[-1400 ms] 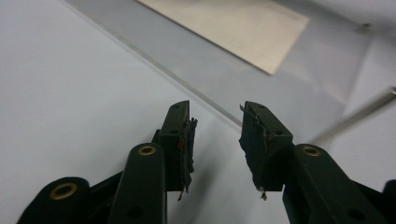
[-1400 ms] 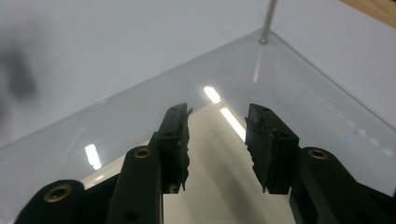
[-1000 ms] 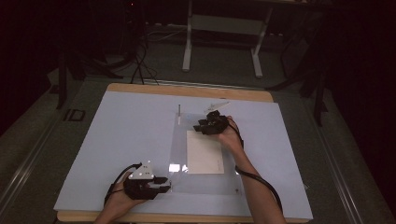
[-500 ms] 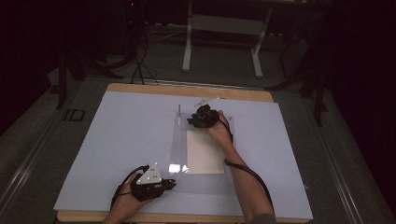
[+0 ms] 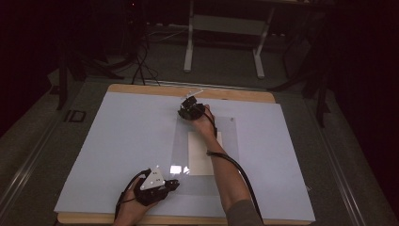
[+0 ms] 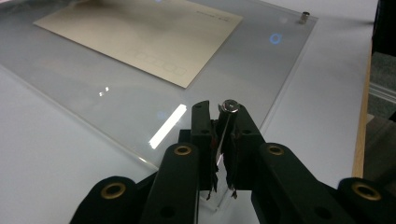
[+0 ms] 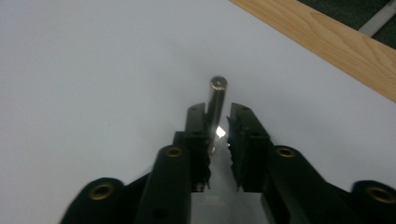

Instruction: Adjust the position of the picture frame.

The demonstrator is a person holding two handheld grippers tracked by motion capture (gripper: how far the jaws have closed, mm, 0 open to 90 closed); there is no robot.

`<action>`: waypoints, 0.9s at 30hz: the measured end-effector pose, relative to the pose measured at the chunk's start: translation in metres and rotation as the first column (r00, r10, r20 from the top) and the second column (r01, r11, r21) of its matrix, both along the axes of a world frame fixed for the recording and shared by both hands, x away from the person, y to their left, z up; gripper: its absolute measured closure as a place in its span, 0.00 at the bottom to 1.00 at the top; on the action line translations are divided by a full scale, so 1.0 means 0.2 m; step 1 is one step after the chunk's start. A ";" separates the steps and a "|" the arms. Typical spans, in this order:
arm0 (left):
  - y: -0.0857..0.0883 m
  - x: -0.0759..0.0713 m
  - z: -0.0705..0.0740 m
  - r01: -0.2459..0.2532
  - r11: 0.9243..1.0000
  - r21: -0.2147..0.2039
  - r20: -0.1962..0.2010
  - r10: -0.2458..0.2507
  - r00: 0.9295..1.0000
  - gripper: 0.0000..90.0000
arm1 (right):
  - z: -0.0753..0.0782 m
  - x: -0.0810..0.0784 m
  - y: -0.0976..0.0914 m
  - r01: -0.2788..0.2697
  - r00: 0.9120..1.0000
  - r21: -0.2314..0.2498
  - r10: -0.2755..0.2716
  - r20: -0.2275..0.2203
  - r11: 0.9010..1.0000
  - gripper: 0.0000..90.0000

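Wooden table [image 5: 141,88] covered by pale sheet [image 5: 117,141]. Clear acrylic plate [image 5: 179,136] lying flat at centre over a cream card [image 5: 200,155]. Right forearm [image 5: 226,181] stretched across the plate from the near edge, wrist bent, right gripper [image 5: 187,111] at the plate's far corner; jaws just closing, a metal pin [image 7: 215,100] standing upright between them, touching one pad, the other pad apart with a gap showing. Left hand [image 5: 134,197] resting low at the near edge, left gripper [image 6: 223,135] at the plate's near corner, clamped on a metal standoff [image 6: 229,108] upright at that corner. Another small standoff [image 6: 305,17] at the adjacent corner.
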State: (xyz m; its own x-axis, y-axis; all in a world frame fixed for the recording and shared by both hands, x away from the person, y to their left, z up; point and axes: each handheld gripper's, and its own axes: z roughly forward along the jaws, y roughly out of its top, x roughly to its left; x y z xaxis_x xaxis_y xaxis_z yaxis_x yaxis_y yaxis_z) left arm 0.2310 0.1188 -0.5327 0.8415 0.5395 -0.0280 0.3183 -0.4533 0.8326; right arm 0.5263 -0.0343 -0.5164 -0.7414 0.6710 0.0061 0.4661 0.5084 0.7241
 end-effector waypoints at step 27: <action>0.01 0.02 -0.04 -0.062 0.997 -0.045 -0.131 0.056 0.990 0.92 | -0.02 -0.01 0.04 0.007 1.000 -0.071 -0.007 0.003 0.997 0.95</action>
State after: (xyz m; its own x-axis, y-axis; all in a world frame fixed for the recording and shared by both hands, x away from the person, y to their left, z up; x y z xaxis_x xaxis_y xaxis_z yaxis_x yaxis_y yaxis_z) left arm 0.2356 0.1198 -0.5398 0.7959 0.5834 -0.1617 0.4496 -0.3907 0.8032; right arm 0.5235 -0.0273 -0.5201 -0.7365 0.6750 -0.0436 0.4681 0.5552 0.6875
